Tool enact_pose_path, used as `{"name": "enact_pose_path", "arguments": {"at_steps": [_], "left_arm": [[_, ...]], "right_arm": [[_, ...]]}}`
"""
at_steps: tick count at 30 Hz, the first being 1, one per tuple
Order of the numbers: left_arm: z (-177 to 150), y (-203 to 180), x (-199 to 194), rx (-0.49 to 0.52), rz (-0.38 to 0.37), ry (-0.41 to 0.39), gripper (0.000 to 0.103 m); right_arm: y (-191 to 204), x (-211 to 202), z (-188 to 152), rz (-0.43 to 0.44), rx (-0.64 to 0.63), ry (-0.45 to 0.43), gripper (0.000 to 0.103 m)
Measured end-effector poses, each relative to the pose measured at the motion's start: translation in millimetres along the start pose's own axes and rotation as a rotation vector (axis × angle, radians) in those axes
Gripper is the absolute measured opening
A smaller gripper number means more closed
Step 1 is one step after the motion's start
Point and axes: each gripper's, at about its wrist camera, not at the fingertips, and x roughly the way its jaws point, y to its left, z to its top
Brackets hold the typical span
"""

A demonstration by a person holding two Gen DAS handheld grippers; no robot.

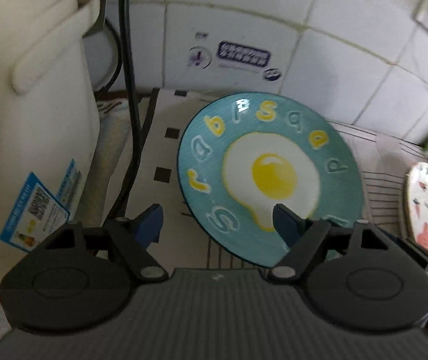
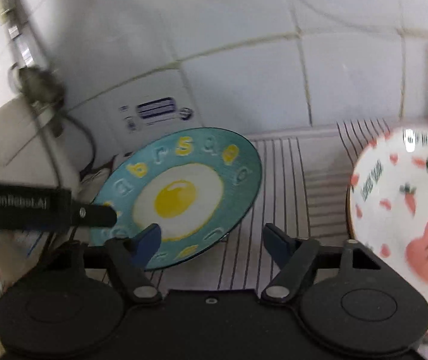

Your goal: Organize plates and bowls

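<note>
I have both grippers over a striped mat against a tiled wall. The teal egg plate lies on the mat, its far edge near the wall; the rabbit plate sits to its right, apart from it.

Left gripper: jaws spread wide, holding nothing. Its right finger overlaps the near rim of the teal egg plate in view; I cannot tell whether it touches. Right gripper: jaws also wide apart and empty, with bare mat between them.

Handling assessment: both plates look glazed ceramic, so I judge them rigid, fairly heavy, slick and liable to chip. The teal plate appears slightly tilted, near rim raised; that rim is the sensible place to pinch, one finger above and one beneath.

Clearances: a large white appliance and a black cable crowd the left side, and the wall closes off the back. Open room lies on the mat between the two plates and toward me. In the right wrist view the left gripper's body reaches in over the teal plate's left rim, so I judge a risk of the two tools meeting there.
</note>
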Motion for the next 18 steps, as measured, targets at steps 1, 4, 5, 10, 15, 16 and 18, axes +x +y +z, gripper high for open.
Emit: {"name": "enact_pose_path", "arguments": {"at_steps": [1,4,5,10,15,16,18], "left_arm": [[1,1,4,-0.014,0.0,0.002,0.073],[2,2,12,-0.043,-0.007,0.01,0.055],[2,2,14,-0.053,-0.016,0.004,0.047],[5,8,25,-0.063,0.012,0.014,0.024],[6,14,28,-0.06,-0.018,-0.009,0.025],[6,14,28,-0.057,-0.019,-0.016,0.025],[5,14,25,-0.052,-0.018,-0.021,0.025]], "right_arm": [[0,4,0,0.003,0.011,0.011,0.065],[1,11,-2,0.006,0.015,0.009,0.049],[1,12,-2,0.003,0.019,0.007,0.041],[-5,23,4,-0.005,0.065,0.005,0.026],[-9,25,4,0.006,0.08,-0.017,0.025],[-12,25,3,0.017,0.098,-0.029,0.024],[-17,25,4,0.031,0.121,-0.029,0.023]]}}
